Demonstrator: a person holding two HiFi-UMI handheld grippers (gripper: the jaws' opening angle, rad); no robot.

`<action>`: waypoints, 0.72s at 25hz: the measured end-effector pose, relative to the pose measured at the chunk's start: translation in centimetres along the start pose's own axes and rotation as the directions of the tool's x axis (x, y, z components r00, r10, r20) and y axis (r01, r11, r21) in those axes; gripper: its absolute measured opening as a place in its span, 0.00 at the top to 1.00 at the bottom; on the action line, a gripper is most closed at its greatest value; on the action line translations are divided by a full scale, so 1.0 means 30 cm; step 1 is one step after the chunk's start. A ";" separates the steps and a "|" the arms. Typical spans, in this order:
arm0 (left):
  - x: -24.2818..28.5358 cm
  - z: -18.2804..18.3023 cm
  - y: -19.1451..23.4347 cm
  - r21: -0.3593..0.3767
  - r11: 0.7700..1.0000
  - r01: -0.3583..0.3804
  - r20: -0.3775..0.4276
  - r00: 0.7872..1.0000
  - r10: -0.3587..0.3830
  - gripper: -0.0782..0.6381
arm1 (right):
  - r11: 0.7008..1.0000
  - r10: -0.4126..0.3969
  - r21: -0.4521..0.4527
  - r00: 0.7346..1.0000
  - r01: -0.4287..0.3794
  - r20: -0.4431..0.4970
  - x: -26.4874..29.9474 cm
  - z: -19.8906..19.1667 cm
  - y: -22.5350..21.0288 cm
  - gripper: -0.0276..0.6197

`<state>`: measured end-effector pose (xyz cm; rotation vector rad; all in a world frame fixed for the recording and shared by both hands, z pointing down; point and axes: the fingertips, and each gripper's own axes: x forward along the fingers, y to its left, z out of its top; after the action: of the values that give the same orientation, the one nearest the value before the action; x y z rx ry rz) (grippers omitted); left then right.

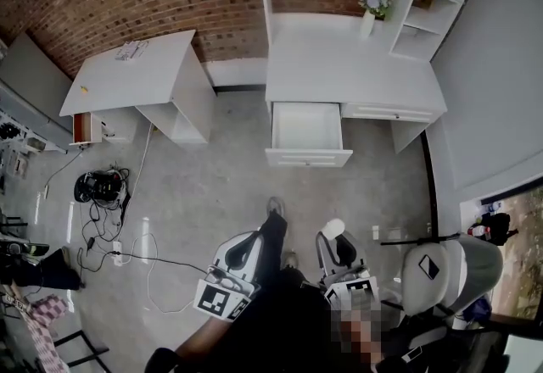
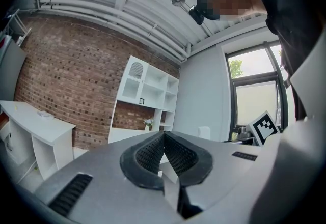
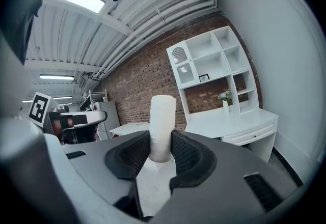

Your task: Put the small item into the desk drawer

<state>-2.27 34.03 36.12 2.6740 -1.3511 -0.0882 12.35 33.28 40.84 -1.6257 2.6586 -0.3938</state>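
Right gripper view shows the right gripper [image 3: 162,150] with jaws clamping the white cylinder [image 3: 163,116] upright; left gripper [image 2: 164,139] jaws together

Soft, even light, few shadows. The window [image 2: 254,101] right of the left fingers [image 2: 150,156] glows pale and bright; a ceiling lamp [image 3: 71,1] glares above the right fingers [image 3: 186,154]. Fisheye bends the brick wall [image 2: 66,90], corners go black, the nearest foreground looks soft.
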 end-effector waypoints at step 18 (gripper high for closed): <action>0.518 -0.026 0.301 -0.070 0.996 0.047 -0.006 0.999 -0.048 0.86 | 0.999 -0.037 -0.004 0.998 0.037 -0.045 0.467 0.100 -0.276 0.74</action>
<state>-0.13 16.33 38.48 2.6459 -1.2584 -0.1272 13.49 16.78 41.52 -1.6891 2.6656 -0.4319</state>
